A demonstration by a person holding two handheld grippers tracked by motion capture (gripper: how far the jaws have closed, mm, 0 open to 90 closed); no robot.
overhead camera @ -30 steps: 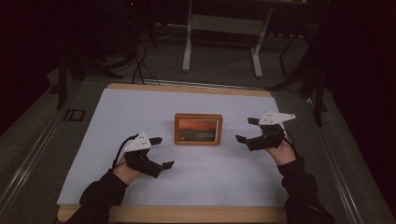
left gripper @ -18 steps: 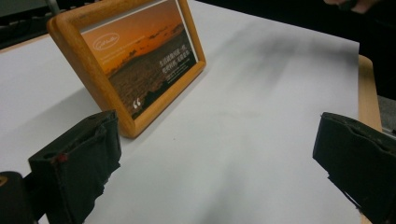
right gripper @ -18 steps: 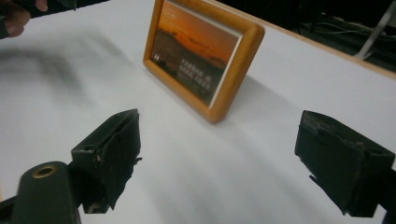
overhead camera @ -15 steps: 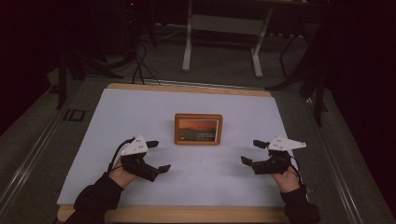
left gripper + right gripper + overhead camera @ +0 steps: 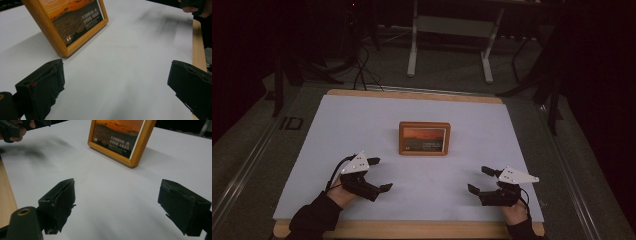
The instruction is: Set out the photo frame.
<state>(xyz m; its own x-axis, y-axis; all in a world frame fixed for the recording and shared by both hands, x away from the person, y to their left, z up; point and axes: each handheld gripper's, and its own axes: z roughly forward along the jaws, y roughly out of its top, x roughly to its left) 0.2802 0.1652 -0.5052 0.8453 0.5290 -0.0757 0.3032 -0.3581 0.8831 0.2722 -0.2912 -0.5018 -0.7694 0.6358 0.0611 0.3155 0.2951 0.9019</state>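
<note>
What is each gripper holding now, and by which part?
Nothing is held. The left gripper and the right gripper are both open over the white sheet, apart from the wooden picture frame.

Dim room, white-legged stand (image 5: pixel 449 37) behind table (image 5: pixel 362 120)

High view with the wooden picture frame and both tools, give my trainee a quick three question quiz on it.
1. True or false: the left tool grips the orange-brown wooden picture frame.
2. What covers the wooden table? A) white sheet B) green cloth C) nothing
3. How do the right tool jaws stand?

Key: 1. False, it is open and apart from the frame. 2. A, the white sheet. 3. Open, empty.
</note>
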